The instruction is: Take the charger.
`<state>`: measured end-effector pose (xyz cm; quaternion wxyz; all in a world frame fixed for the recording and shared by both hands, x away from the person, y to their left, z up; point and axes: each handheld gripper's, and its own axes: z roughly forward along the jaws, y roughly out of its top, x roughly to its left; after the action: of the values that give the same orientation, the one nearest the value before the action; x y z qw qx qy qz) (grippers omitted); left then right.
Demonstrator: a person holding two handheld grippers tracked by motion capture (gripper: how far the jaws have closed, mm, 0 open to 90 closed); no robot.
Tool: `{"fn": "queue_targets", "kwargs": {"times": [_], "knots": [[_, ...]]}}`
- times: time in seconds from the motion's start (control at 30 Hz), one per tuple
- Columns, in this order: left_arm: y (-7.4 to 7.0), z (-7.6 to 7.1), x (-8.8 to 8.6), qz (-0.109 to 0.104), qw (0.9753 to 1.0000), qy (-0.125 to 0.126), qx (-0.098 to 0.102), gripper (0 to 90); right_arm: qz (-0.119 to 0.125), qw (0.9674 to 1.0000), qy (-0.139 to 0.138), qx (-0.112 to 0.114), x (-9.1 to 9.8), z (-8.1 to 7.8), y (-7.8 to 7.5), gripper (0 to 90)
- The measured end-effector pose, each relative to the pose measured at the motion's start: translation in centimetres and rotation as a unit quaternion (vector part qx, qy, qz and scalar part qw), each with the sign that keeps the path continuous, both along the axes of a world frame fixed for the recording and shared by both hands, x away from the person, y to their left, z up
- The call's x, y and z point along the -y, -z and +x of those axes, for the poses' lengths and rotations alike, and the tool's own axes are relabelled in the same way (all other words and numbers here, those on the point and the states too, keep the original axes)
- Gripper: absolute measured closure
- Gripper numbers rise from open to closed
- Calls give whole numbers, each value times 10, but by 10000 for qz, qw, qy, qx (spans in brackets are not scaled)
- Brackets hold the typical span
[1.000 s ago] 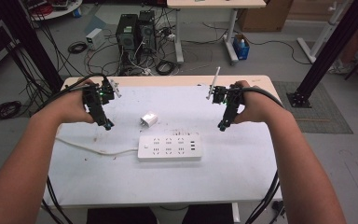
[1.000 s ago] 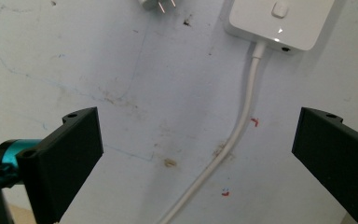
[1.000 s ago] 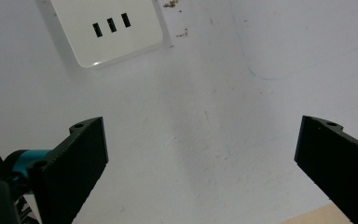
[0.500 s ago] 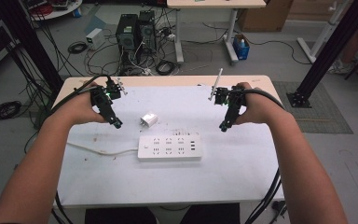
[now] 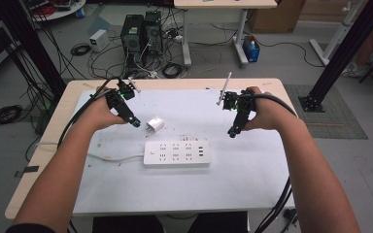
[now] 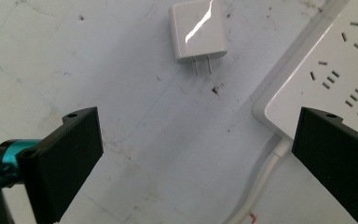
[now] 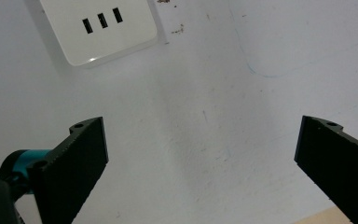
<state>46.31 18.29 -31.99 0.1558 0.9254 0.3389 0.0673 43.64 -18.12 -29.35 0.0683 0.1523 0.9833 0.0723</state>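
Charger plug lies on the white worktop, just beside the left tool; right tool hovers well apart. Left gripper view: jaws spread wide, plug ahead, power strip at right. Right gripper view: jaws spread, strip's corner ahead.

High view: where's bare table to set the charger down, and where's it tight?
Free: the mat in front of the power strip, and right of it below the right gripper. Tight: between the left gripper, charger and strip, with the cord running left.
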Motion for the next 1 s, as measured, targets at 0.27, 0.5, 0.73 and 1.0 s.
{"fn": "queue_targets", "kwargs": {"times": [0.27, 0.5, 0.73, 1.0], "knots": [[25, 10, 15, -114, 9997, -197, -77, 18, 9, 10000, 21, 4, 4, 0, 3, 19], [46, 19, 27, -345, 9979, -543, 59, 18, 11, 10000, 30, 12, 5, 0, 5, 19], [66, 27, 40, -404, 9968, -684, 11, 18, -36, 10000, 79, -32, 6, 0, 6, 19], [88, 36, 52, -303, 9967, -747, -80, 18, -7, 9999, 98, -18, 8, 1, 5, 19]]}}
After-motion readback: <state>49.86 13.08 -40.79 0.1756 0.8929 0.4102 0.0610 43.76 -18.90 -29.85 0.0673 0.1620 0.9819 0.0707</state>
